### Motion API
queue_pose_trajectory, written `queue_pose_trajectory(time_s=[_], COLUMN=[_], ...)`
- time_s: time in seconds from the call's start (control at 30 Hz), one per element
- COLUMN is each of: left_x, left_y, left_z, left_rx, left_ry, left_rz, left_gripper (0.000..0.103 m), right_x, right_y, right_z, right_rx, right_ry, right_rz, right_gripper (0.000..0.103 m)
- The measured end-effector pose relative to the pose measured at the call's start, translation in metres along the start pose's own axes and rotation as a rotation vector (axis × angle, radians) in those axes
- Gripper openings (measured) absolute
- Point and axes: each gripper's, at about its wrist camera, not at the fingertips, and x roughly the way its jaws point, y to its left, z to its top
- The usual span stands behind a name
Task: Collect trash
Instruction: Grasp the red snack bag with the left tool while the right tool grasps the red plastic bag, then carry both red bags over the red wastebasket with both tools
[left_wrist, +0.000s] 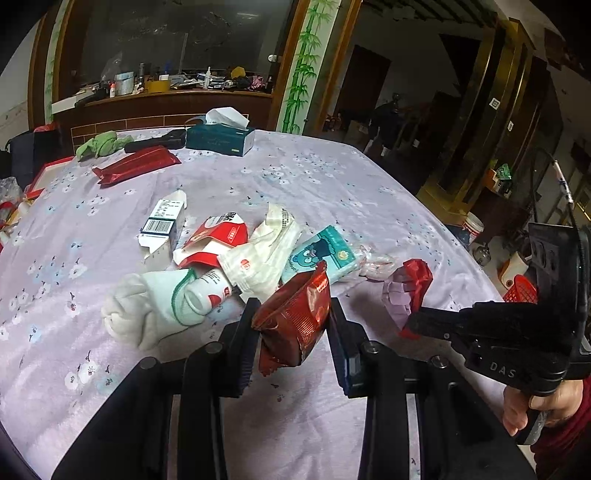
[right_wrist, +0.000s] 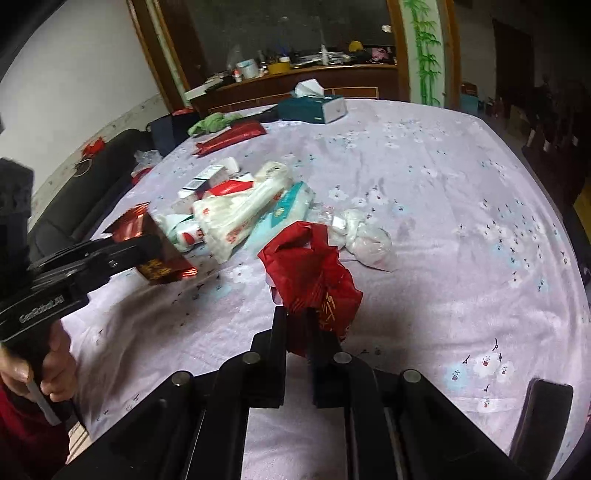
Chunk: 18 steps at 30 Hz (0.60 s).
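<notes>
My left gripper (left_wrist: 293, 314) is shut on a shiny red snack wrapper (left_wrist: 295, 321), lifted a little above the lilac flowered tablecloth (left_wrist: 332, 177). In the right wrist view this wrapper (right_wrist: 151, 243) shows at the left, pinched in the left gripper. My right gripper (right_wrist: 300, 319) is shut on a crumpled red plastic bag (right_wrist: 314, 273); in the left wrist view the red bag (left_wrist: 417, 284) hangs from the right gripper's tips at the right. A heap of trash lies beyond: white packets (left_wrist: 266, 251), a barcode box (left_wrist: 162, 225), a small white bottle (left_wrist: 207, 291), a teal tissue pack (left_wrist: 325, 254).
A white sock (left_wrist: 147, 310) lies beside the heap, a clear plastic bag (right_wrist: 365, 236) to its right. At the far end sit a green tissue box (left_wrist: 221, 138), a long red packet (left_wrist: 136, 166) and a green cloth (left_wrist: 103, 144). A hand (left_wrist: 535, 406) holds the right gripper's handle.
</notes>
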Motion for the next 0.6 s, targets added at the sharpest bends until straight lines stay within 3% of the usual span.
queue_pose_trajectory(time_s=[0.3, 0.6], left_x=[-0.004, 0.004], left_y=[-0.02, -0.087], left_z=[0.003, 0.005], left_rx=[0.028, 0.129], left_ry=[-0.009, 0.016], left_rz=[-0.022, -0.122], left_gripper=[0.034, 0.034], right_x=[-0.038, -0.108], right_y=[-0.009, -0.042], right_z=[-0.004, -0.035], right_rx=[0.075, 0.183], right_ry=[-0.073, -0.171], right_rz=[0.046, 0.03], right_gripper=[0.009, 0.009])
